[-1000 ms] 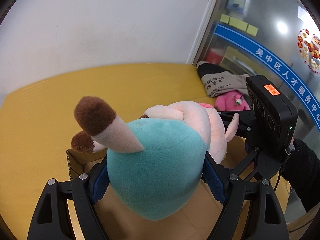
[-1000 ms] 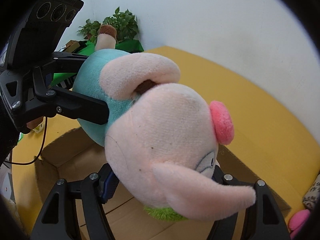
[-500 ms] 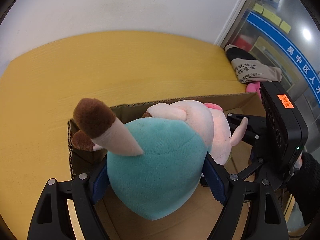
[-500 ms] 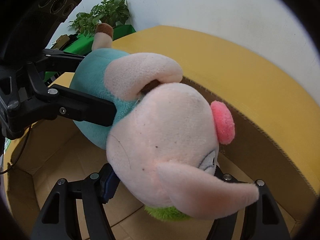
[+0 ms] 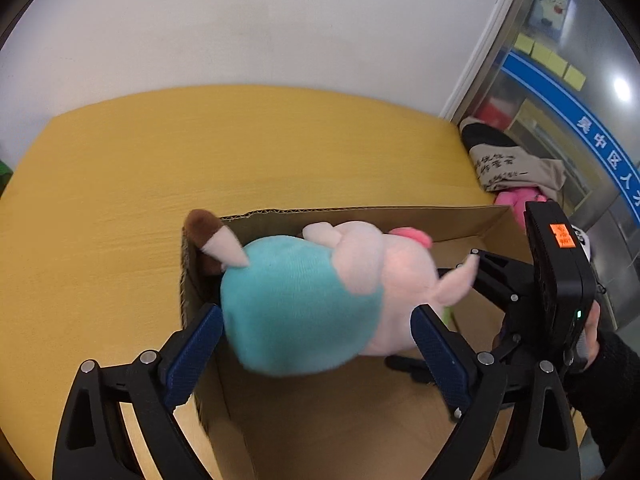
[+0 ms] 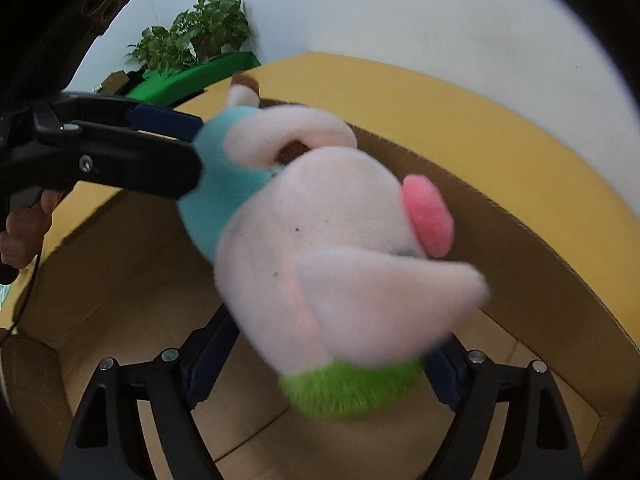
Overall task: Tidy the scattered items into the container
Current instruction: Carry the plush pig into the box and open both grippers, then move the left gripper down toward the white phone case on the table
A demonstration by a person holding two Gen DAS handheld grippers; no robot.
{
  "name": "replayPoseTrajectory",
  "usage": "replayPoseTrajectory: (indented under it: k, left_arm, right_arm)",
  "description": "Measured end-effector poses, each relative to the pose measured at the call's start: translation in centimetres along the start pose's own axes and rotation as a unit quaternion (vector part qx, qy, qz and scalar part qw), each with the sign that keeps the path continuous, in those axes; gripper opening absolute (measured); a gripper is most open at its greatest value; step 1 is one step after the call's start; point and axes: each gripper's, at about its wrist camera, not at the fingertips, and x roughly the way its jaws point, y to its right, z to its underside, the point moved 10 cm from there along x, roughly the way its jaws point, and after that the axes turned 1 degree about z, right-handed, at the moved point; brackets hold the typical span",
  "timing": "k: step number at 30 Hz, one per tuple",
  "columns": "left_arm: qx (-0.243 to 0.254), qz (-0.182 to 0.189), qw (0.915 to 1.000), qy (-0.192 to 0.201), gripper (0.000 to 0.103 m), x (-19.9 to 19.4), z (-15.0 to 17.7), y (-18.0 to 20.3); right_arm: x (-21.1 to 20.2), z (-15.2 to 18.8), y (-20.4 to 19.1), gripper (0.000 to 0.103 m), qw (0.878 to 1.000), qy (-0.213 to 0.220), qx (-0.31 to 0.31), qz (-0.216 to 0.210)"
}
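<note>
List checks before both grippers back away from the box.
1. Plush pig over the cardboard box: ok.
2. Left gripper: jaws have just been opening, pig between them, pads off it: ok.
3. Right gripper: jaws have just been opening, pig between them: ok.
4. Pig settled on the box floor: cannot tell, blurred.
5. Pink item and printed cloth lie outside the box: not ok.

Both hand-held grippers, left (image 5: 316, 344) and right (image 6: 320, 364), point downward, jaws just opening.
</note>
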Motion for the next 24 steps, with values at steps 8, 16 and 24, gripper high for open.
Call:
replayPoseTrajectory:
  k: [8, 16, 24]
  left_arm:
    - [0.036, 0.010, 0.9991, 0.022, 0.098, -7.1, 7.3, 3.9]
    - [0.059, 0.004, 0.9982, -0.011, 0.098, -6.7, 15.8, 7.8]
    - [0.028, -0.022, 0.9991, -0.024, 0.098, -5.8, 20.1, 7.6]
  right_arm:
    - [-11.5, 6.1, -2.9, 0.085, 0.999, 0.049, -0.013, 0.011]
    - [-17.6, 16.3, -4.4, 0.085, 0.994, 0.049, 0.054, 0.075]
    - [-15.0, 24.2, -1.8, 0.086, 0.983, 0.021, 0.142, 0.118]
